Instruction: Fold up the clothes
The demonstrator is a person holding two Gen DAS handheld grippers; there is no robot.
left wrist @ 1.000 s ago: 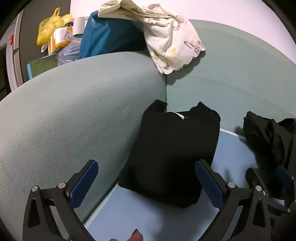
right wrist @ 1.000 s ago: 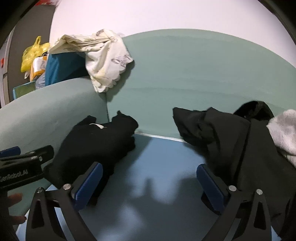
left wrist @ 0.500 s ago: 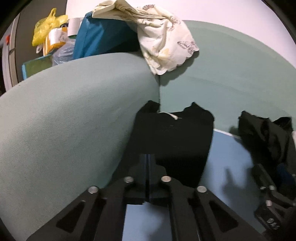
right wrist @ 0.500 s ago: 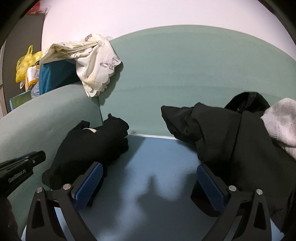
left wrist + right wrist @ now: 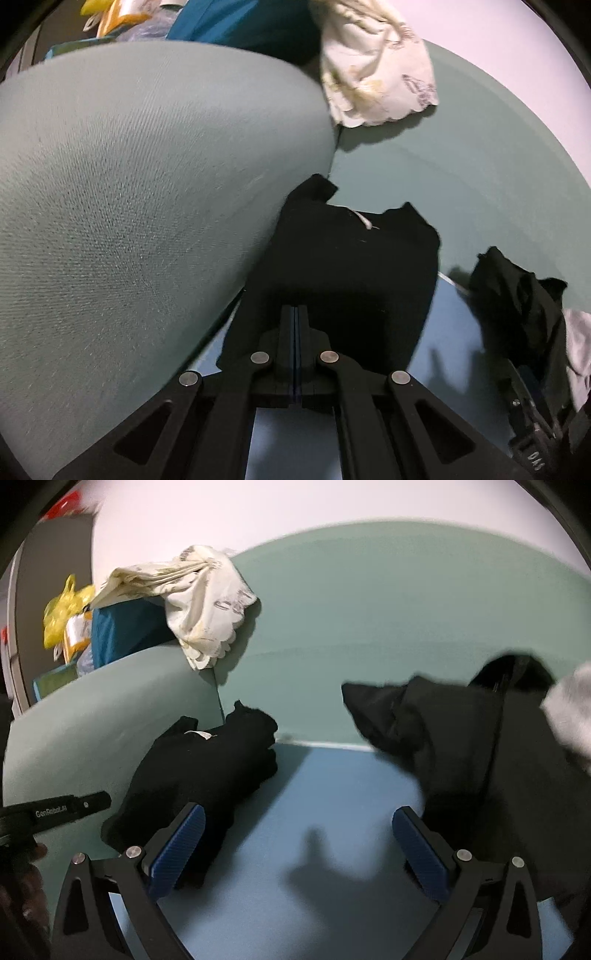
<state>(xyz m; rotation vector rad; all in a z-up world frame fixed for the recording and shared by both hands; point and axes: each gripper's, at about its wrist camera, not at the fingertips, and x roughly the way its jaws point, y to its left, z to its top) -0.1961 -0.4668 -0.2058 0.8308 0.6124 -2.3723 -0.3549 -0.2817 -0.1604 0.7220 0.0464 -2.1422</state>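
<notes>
Left gripper: the black two-finger hand-held left gripper (image 5: pixel 296 314) has its jaws fully together, pads meeting along one thin line; nothing visibly caught between them. Its tips sit over the near end of the folded garment; contact cannot be confirmed.
Right gripper: the right gripper (image 5: pixel 297 843), with ribbed blue pads, stands wide apart and holds nothing; bare mattress shows between its fingers.
Folded garment: a black, roughly rectangular folded garment (image 5: pixel 351 273) lies on the blue sheet-covered mattress (image 5: pixel 314 812), pushed into the corner where two panels meet.
Long axis: runs from the left gripper's tips away toward the corner; the collar end, with a small white label, points at the corner.
Relative position: directly ahead of the left gripper; ahead and to the left of the right gripper, its near edge just beside that gripper's left pad.
Unfolded pile: crumpled black clothing (image 5: pixel 461 746) with a grey-white cloth (image 5: pixel 569 716) on it, at the right, apart from the folded garment.
Surround: pale green padded panels (image 5: pixel 129 203); a cream printed cloth (image 5: pixel 373 70) is draped over their corner.
Person: fingers (image 5: pixel 35 851) visible at the lower left of the right view.
</notes>
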